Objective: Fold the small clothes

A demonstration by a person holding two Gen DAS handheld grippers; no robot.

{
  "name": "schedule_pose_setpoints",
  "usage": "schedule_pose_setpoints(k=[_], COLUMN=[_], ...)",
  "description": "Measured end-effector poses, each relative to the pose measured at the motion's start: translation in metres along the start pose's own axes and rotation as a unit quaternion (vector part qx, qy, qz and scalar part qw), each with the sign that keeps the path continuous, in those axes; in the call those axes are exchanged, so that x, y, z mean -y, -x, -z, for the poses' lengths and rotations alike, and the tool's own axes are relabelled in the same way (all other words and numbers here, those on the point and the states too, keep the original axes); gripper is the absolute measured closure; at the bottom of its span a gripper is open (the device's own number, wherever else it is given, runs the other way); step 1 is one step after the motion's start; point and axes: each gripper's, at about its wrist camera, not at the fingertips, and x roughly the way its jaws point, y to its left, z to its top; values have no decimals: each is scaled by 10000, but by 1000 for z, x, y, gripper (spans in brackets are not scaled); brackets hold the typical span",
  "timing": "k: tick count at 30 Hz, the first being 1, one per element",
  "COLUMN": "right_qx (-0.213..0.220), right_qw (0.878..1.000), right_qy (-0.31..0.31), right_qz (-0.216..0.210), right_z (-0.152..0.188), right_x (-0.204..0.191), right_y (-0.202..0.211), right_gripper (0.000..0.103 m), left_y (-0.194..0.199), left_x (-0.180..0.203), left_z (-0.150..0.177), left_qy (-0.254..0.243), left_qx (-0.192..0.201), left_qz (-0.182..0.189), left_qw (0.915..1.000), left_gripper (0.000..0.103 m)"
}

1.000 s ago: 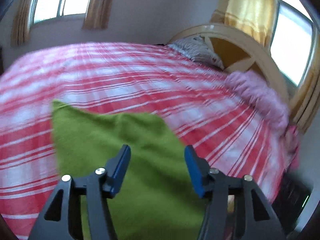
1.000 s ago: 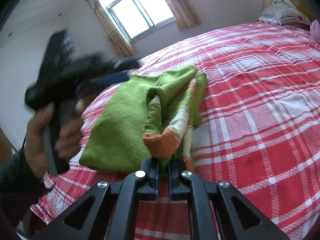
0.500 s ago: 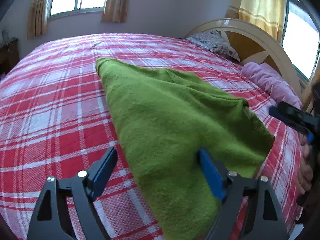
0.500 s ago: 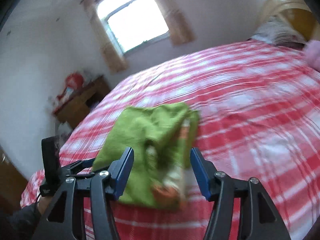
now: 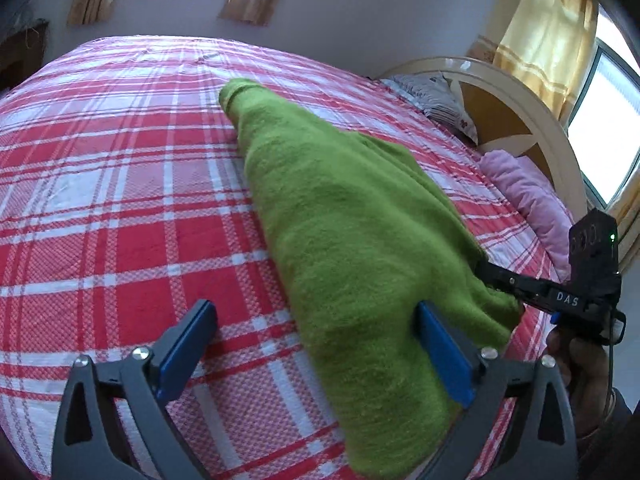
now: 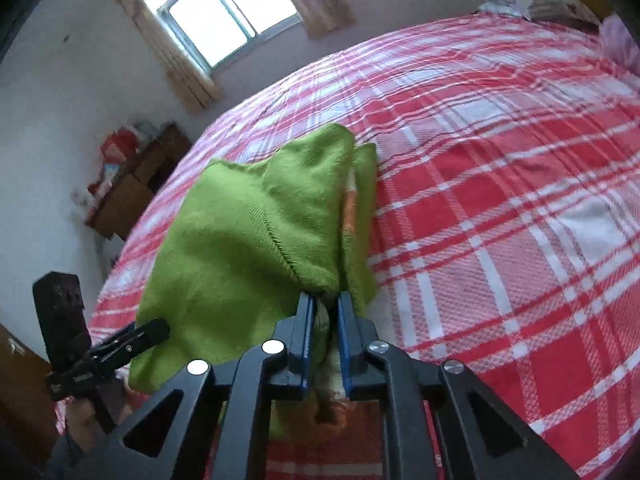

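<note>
A green knitted garment [image 5: 352, 220] with orange and white trim [image 6: 349, 208] lies partly folded on the red plaid bed [image 5: 120, 200]. My left gripper [image 5: 314, 309] hangs low over its near end with the jaws wide and still opening. The cloth passes between the fingers and drapes against the right finger [image 5: 440, 352], and no pad presses on it. My right gripper [image 6: 325, 300] is shut on a bunched fold of the green garment [image 6: 240, 240] at its near edge. Each gripper shows in the other's view: the right gripper [image 5: 516, 280] at the cloth's right edge, the left gripper [image 6: 152, 330] at its left corner.
A curved wooden headboard [image 5: 500, 80], a striped pillow [image 5: 436, 100] and a purple pillow [image 5: 528, 196] are at the bed's far right. A cluttered wooden cabinet [image 6: 132, 188] stands by the wall beyond the bed's left edge. Plaid bedspread [image 6: 500, 200] stretches right of the garment.
My left gripper came down to the garment's near end and its jaws spread wider. My right gripper let go of the trimmed fold, opened, then shut again on the green fold.
</note>
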Motion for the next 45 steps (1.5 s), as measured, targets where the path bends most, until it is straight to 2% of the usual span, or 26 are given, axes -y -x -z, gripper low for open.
schedule_pose_setpoints(k=[4, 6, 8, 9, 10, 11, 12, 15, 18, 19, 20, 23, 24, 25, 26, 27, 29, 32, 36, 38, 40, 41, 43, 45], right_qx=[17, -21, 127, 228, 300, 344, 371, 240, -189, -355, -386, -303, -288, -299, -348, -392, -309, 12, 508, 468, 178, -1, -259, -565], right_qw=[9993, 9983, 9978, 9972, 9968, 9966, 9961, 9952, 9977, 9974, 9968, 9961, 9958, 9952, 9928, 9923, 9967, 9982, 9959, 9889, 9829, 9812, 9816, 9874], right_qy=[301, 527, 631, 683, 709, 727, 772, 865, 594, 556, 565, 628, 584, 534, 442, 364, 164, 225, 707, 1091, 1382, 1570, 1604, 1339], right_qz=[219, 241, 173, 223, 232, 195, 188, 400, 260, 277, 402, 545, 647, 769, 1056, 1113, 735, 548, -250, -894, -1205, -1122, -1000, -624], right_z=[-2, -4, -12, -20, -28, -38, -50, -78, -97, -99, -100, -98, -97, -96, -95, -94, -91, -89, -85, -76, -67, -60, -49, -38], right_x=[-12, -17, -20, -22, -23, -25, -27, -27, -17, -13, -11, -6, 0, 6, 16, 23, 36, 30, -15, -42, -60, -68, -66, -46], right_y=[3, 7, 15, 18, 20, 19, 14, -15, -49, -61, -66, -67, -67, -69, -72, -75, -66, -39, 11, 25, 22, 16, 5, -10], right_gripper=[97, 97, 96, 94, 80, 63, 58, 58, 58, 65, 97, 97, 98, 103, 103, 103, 103, 103, 102, 102, 97, 88, 78, 78], left_y=[0, -1, -3, -4, -4, -4, -4, -4, -6, -6, -6, -7, -8, -8, -8, -8, -8, -7, -1, 3, 7, 8, 7, 6], left_x=[3, 7, 8, 10, 9, 9, 10, 10, 13, 12, 12, 12, 12, 12, 12, 12, 12, 10, 1, -6, -13, -14, -13, -11], left_z=[0, 0, 0, 1, 1, 1, 1, 1, 1, 1, 1, 1, 1, 1, 1, 1, 0, 0, 0, 0, 1, 1, 1, 1], left_qy=[-47, -130, -214, -260, -281, -291, -299, -304, -342, -346, -342, -331, -341, -351, -363, -360, -343, -330, -101, 74, 242, 284, 278, 242], left_qx=[-14, -34, -67, -75, -82, -91, -100, -89, -84, -85, -86, -101, -126, -136, -140, -132, -126, -117, -8, 81, 154, 175, 188, 171], left_qz=[-84, -197, -272, -299, -319, -336, -341, -357, -409, -410, -405, -375, -375, -381, -394, -389, -365, -341, -100, -1, 42, 34, -29, -113], left_qw=[10000, 9997, 9994, 9992, 9991, 9990, 9989, 9989, 9985, 9985, 9986, 9987, 9986, 9986, 9985, 9985, 9987, 9988, 9999, 9999, 9996, 9994, 9994, 9995], left_gripper=[1, 0, 0, 0, 0, 0, 0, 0, 0, 0, 0, 0, 0, 0, 0, 0, 0, 0, 0, 0, 0, 0, 0, 0])
